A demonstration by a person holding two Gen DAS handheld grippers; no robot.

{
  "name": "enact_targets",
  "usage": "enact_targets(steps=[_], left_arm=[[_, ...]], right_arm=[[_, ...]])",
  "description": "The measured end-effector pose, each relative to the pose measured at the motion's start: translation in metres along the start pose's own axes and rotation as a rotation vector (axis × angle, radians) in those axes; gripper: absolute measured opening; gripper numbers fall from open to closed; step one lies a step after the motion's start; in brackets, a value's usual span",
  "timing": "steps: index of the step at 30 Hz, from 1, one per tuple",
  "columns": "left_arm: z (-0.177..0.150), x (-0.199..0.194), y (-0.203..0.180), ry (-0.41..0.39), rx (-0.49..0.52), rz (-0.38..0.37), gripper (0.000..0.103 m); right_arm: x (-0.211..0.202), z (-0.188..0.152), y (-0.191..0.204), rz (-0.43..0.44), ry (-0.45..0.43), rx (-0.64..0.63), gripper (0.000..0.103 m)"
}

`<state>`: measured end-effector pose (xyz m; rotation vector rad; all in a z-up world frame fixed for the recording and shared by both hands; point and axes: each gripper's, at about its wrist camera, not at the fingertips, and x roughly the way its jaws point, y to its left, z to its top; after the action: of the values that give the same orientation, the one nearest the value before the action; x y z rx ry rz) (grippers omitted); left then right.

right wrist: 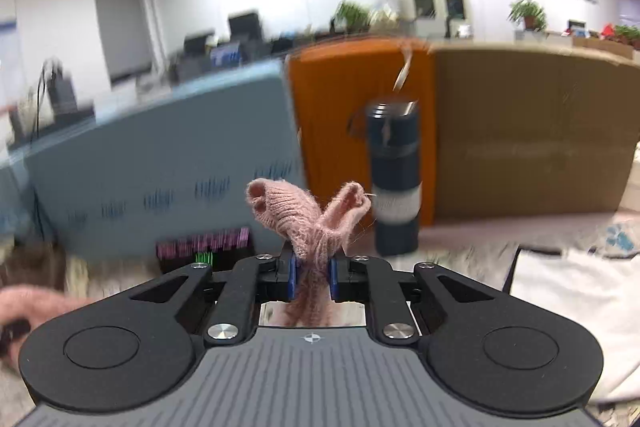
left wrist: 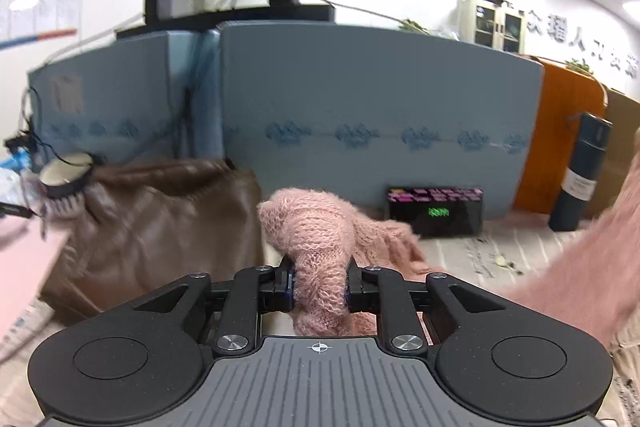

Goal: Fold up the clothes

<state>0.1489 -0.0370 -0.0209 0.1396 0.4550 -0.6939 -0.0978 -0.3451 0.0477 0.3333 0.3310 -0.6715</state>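
A fuzzy pink knit garment (left wrist: 316, 227) is bunched between the pads of my left gripper (left wrist: 320, 283), which is shut on it; more of the knit trails to the right (left wrist: 580, 259) above the table. In the right wrist view my right gripper (right wrist: 313, 277) is shut on another bunched part of the pink knit (right wrist: 308, 223), whose ends stick up above the pads. Both grippers are raised over the table. Pink fabric (right wrist: 28, 301) also shows at that view's left edge.
A brown leather jacket (left wrist: 160, 227) lies heaped at the left. A dark flask (left wrist: 580, 171) stands at the right, a black box with coloured print (left wrist: 436, 211) before the blue partition (left wrist: 360, 107). A white cloth (right wrist: 572, 311) lies at the right. An orange panel (right wrist: 360, 131) and cardboard (right wrist: 520, 139) stand behind.
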Motion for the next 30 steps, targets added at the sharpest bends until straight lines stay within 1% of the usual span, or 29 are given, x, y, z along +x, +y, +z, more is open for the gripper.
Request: enact_targets(steps=[2,4,6,9,12,14,15,16,17,18,19,21,23,25,26,28,30], left_arm=[[-0.002,-0.002,0.006,0.017,0.004,0.024,0.019],[-0.009,0.004,0.013,0.064,0.0,0.013,0.019],[-0.02,0.012,0.014,0.109,0.005,0.003,0.019],[-0.038,0.028,0.009,0.183,0.044,0.004,0.019],[-0.048,0.035,0.008,0.225,0.07,0.035,0.021],[-0.052,0.036,0.008,0.238,0.094,0.055,0.029],[-0.054,0.036,0.008,0.238,0.115,0.064,0.034],[-0.054,0.035,0.008,0.233,0.139,0.078,0.042],[-0.054,0.033,0.008,0.221,0.166,0.098,0.055],[-0.053,0.032,0.008,0.21,0.198,0.119,0.06],[-0.052,0.031,0.007,0.197,0.228,0.132,0.064],[-0.048,0.028,0.004,0.171,0.296,0.124,0.065],[-0.04,0.03,0.001,0.151,0.375,0.09,0.066],[-0.031,0.034,-0.005,0.144,0.452,0.006,0.067],[-0.026,0.037,-0.007,0.147,0.486,-0.046,0.067],[-0.015,0.045,-0.013,0.161,0.546,-0.143,0.067],[-0.007,0.054,-0.022,0.185,0.598,-0.217,0.068]], right_arm=[[-0.009,0.009,-0.008,-0.006,-0.036,0.018,0.013],[-0.004,0.007,-0.019,-0.026,-0.02,0.027,0.013],[0.011,-0.003,-0.034,-0.046,0.045,0.054,0.013],[0.041,-0.031,-0.053,-0.079,0.176,0.042,0.013],[0.06,-0.052,-0.068,-0.12,0.263,0.044,0.013],[0.067,-0.059,-0.077,-0.139,0.295,0.059,0.015],[0.069,-0.061,-0.082,-0.149,0.309,0.064,0.018],[0.071,-0.063,-0.084,-0.166,0.316,0.058,0.025],[0.072,-0.066,-0.085,-0.189,0.319,0.042,0.027],[0.074,-0.068,-0.085,-0.212,0.322,0.021,0.029],[0.075,-0.068,-0.089,-0.234,0.325,0.004,0.031],[0.075,-0.068,-0.097,-0.278,0.33,-0.031,0.032],[0.074,-0.067,-0.1,-0.302,0.332,-0.054,0.035],[0.069,-0.065,-0.1,-0.273,0.324,-0.067,0.041],[0.068,-0.064,-0.098,-0.241,0.323,-0.068,0.043],[0.069,-0.061,-0.091,-0.135,0.347,-0.066,0.05],[0.074,-0.059,-0.081,-0.021,0.394,-0.078,0.054]])
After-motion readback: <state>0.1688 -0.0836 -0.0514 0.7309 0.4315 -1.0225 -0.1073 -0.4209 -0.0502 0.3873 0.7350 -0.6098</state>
